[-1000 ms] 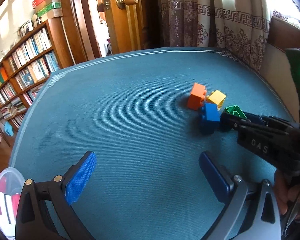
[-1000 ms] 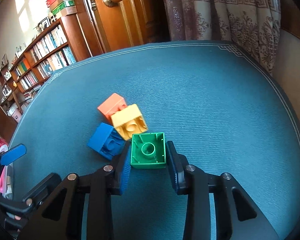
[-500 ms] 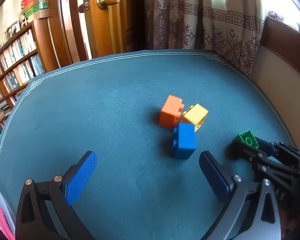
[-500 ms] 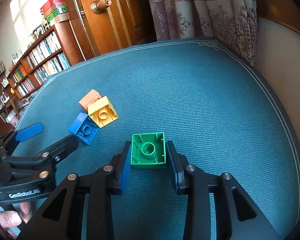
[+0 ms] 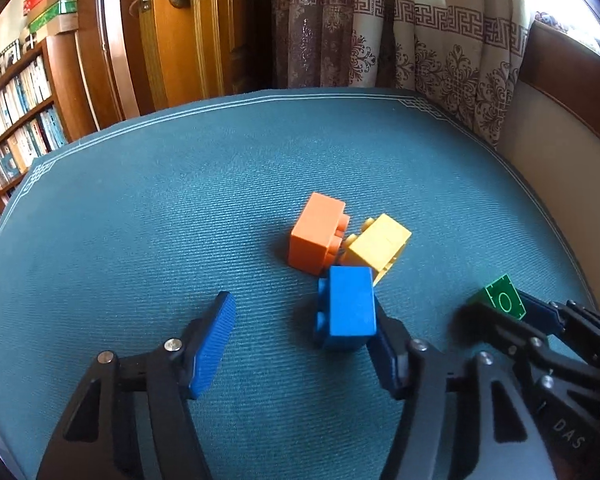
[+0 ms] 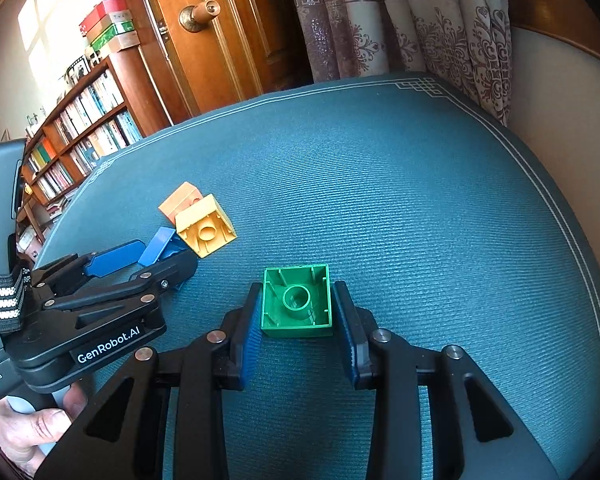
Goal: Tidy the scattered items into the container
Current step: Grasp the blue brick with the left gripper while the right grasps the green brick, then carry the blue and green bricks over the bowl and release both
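Note:
My right gripper is shut on a green brick, hollow underside facing the camera, held just above the teal cloth. In the left wrist view that green brick shows at the right. My left gripper stands open around a blue brick lying on its side; its right finger touches the brick, the left finger is well apart. Behind it lie an orange brick and a yellow brick, touching. The right wrist view shows the yellow brick, orange brick and blue brick too. No container is in view.
The teal tablecloth covers a rounded table. A patterned curtain and a wooden door stand behind it, a bookshelf at the left, a padded seat back at the right. A hand holds the left gripper's handle.
My left gripper has moved forward and right, bringing the blue brick between its open fingers. My right gripper has pulled back and right with the green brick, away from the other bricks.

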{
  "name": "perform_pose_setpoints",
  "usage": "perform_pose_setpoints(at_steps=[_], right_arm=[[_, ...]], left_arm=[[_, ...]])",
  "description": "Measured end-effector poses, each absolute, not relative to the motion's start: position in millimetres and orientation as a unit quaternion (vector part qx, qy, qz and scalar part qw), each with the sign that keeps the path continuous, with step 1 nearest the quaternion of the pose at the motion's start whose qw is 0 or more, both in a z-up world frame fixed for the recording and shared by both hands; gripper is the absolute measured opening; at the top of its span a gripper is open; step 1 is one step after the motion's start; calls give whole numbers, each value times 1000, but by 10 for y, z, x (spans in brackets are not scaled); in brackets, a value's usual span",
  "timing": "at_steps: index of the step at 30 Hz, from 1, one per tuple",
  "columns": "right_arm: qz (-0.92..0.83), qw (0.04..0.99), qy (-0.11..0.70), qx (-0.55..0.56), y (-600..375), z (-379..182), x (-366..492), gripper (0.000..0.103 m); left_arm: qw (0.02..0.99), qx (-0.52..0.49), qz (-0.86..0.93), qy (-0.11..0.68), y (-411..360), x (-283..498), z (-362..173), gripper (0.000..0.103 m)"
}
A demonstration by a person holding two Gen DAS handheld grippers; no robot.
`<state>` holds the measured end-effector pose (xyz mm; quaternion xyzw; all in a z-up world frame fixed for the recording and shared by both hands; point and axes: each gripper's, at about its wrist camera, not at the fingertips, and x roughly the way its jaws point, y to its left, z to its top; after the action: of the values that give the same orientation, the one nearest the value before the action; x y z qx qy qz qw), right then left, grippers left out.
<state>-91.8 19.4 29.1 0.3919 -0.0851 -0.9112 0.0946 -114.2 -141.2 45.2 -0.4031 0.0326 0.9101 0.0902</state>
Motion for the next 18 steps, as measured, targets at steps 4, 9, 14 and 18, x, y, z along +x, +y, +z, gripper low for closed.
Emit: perform_pose_setpoints(at_steps=[4, 9, 14, 18], right_arm=[[-911, 94, -85, 392, 198, 295, -923, 36], [-911, 95, -86, 392, 198, 297, -933, 36], [-911, 95, -86, 392, 200, 301, -934, 36], [-911, 95, -86, 392, 207, 304, -936, 36]], left_arm=[[100, -400, 911, 32, -1418, -1140, 448, 44], [104, -401, 910, 24, -1443, -1098, 457, 26], [99, -399, 911, 17, -1498, -991, 498, 26], [92, -396, 914, 16, -1558, -896, 552, 26]])
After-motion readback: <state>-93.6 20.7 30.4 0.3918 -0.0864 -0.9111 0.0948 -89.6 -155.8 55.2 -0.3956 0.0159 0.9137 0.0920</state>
